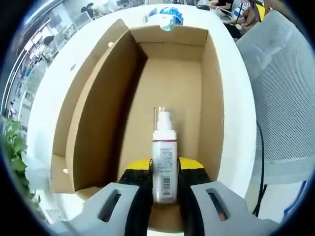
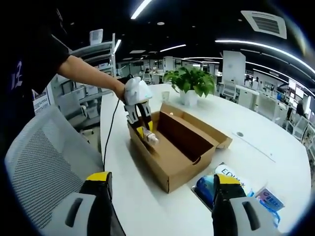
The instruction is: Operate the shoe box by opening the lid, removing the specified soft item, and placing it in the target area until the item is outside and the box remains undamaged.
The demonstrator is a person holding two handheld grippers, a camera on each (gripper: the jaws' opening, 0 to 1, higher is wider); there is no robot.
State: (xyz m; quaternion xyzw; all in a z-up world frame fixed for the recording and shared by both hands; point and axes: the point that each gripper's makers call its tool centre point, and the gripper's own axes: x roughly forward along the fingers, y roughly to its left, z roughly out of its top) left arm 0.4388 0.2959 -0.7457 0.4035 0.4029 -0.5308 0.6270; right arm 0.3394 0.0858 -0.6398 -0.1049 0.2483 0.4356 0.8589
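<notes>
Grey jaws with yellow-and-black pads belong to the left gripper [image 1: 165,184], closed on the lower body of a white plastic pump bottle with a red band and a barcode label [image 1: 164,164] in the left gripper view; the bottle's clear cap points away from the camera, over the brown floor of the open cardboard shoe box [image 1: 170,83]; the box lid stands hinged open along the left side; beyond the far wall of the box a blue-and-white packet [image 1: 170,17] lies on the round white table [image 1: 236,88]; a grey mesh office chair [image 1: 283,93] stands at the right.

Seen from the right gripper view, the right gripper [image 2: 160,196] hangs with its jaws spread wide and nothing between them, above the white table [image 2: 147,206]; a blue-and-white wipes packet [image 2: 231,184] lies just beside the box's near corner; the cardboard shoe box [image 2: 172,147] sits mid-table with its lid folded out flat; a person's arm reaches in from the left, the left gripper [image 2: 146,132] holding the bottle [image 2: 151,138] at the box's left end, inside its walls; a green potted plant in a white pot [image 2: 189,86] stands behind; an open office stretches beyond.
</notes>
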